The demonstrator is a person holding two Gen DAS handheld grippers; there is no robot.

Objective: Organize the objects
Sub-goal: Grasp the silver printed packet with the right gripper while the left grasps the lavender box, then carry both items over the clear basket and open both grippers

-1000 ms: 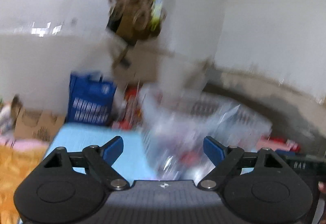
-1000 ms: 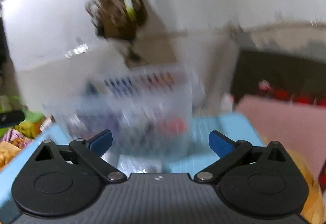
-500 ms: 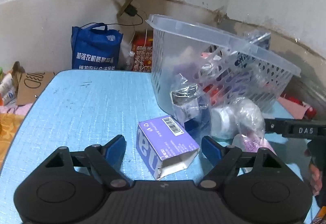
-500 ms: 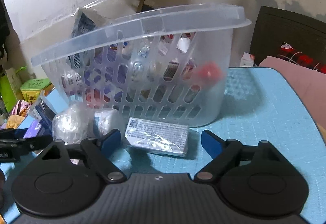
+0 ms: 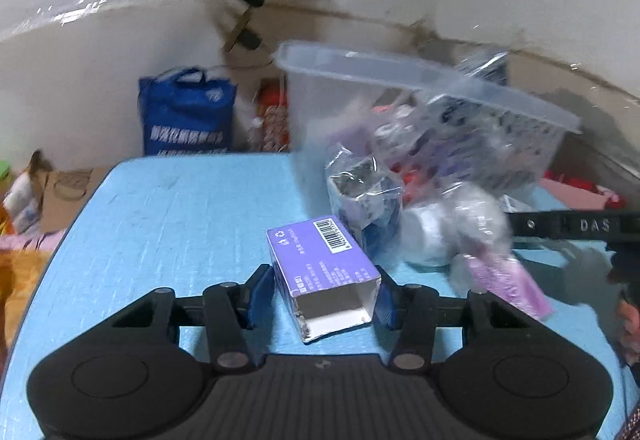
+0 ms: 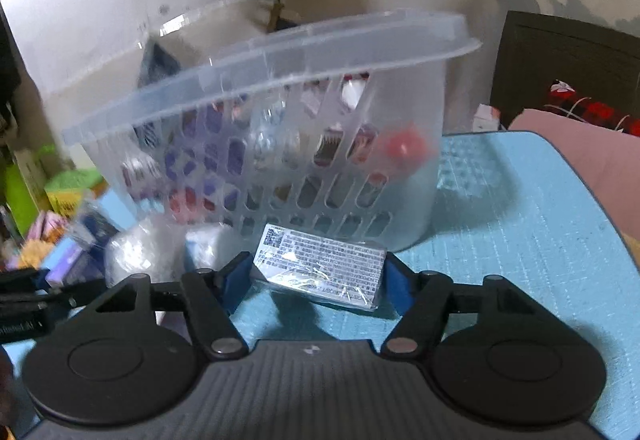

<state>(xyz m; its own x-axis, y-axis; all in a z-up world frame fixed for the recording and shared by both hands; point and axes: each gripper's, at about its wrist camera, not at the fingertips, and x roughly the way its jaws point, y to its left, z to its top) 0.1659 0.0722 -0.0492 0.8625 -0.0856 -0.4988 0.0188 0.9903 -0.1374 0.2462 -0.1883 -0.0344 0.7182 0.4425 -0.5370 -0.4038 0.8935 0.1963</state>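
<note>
- Left gripper (image 5: 325,294): jaws straddle the purple box (image 5: 323,267) lying on the blue bench (image 5: 168,224), pads at or just beside its sides — firm contact cannot be told; the open end faces the camera, so a hard squeeze may crush the thin card.
- Right gripper (image 6: 318,278): jaws apart around the wrapped white pack (image 6: 323,265), just in front of the tilted basket (image 6: 280,144); slick film may slip — a forward nudge may shift the basket.

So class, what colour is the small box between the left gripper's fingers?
Purple box, with a white barcode label; clearest in the left wrist view.
</note>
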